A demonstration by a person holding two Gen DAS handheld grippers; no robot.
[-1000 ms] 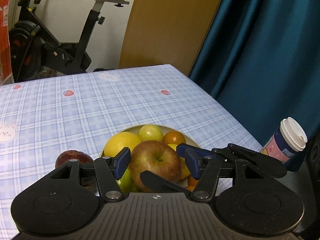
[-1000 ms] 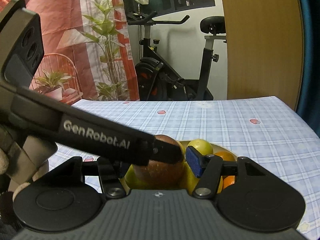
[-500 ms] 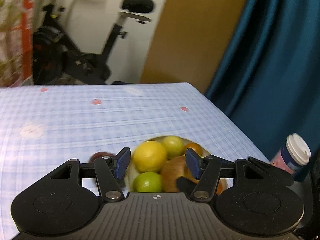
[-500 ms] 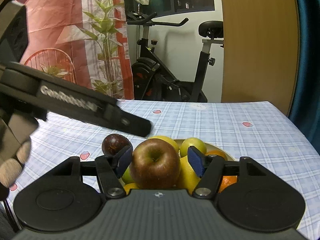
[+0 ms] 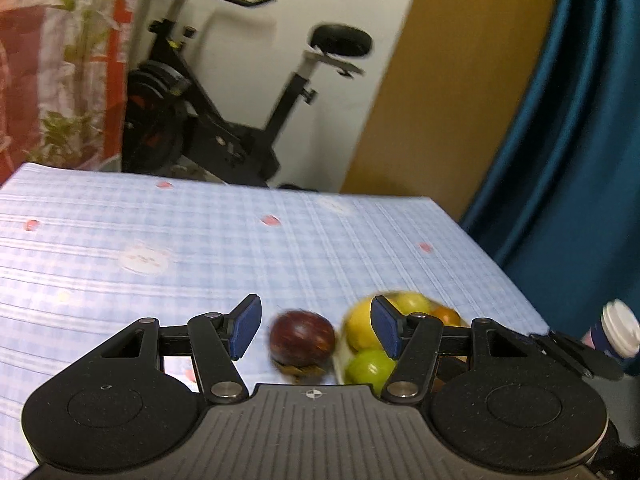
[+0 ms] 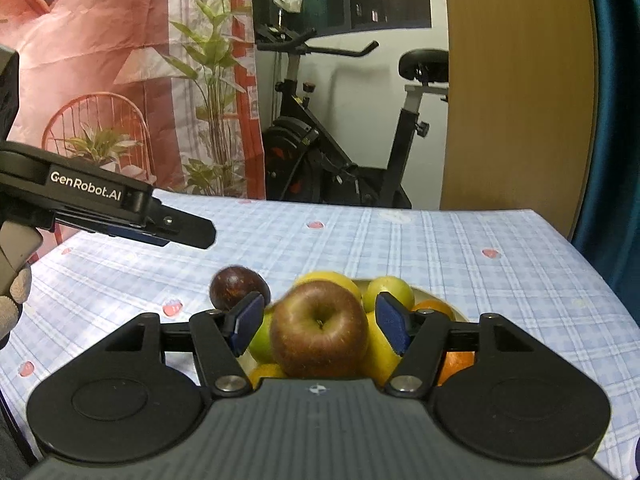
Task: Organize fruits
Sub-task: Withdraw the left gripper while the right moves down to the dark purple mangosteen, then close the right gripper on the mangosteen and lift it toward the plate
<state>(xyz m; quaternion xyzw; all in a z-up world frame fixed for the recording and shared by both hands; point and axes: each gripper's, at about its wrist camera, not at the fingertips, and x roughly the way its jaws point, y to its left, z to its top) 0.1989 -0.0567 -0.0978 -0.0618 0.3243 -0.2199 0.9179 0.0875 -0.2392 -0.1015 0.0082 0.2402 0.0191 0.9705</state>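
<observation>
1. Now your left tool (image 5: pixel 312 328), jaws apart and empty, has swung off the apple (image 6: pixel 320 328) to frame the dark fruit (image 5: pixel 302 338) lying on the counter (image 5: pixel 240 248), left of the bowl (image 6: pixel 448 308).
2. Your right tool (image 6: pixel 318 324) has just widened around the apple atop the bowl's pile; its pads seem clear.
3. That loose fruit looks like your next pick.

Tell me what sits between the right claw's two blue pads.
The red-brown apple sits between the right claw pads, on top of the fruit pile in the bowl. The right wrist view shows it; small gaps remain on both sides.
</observation>
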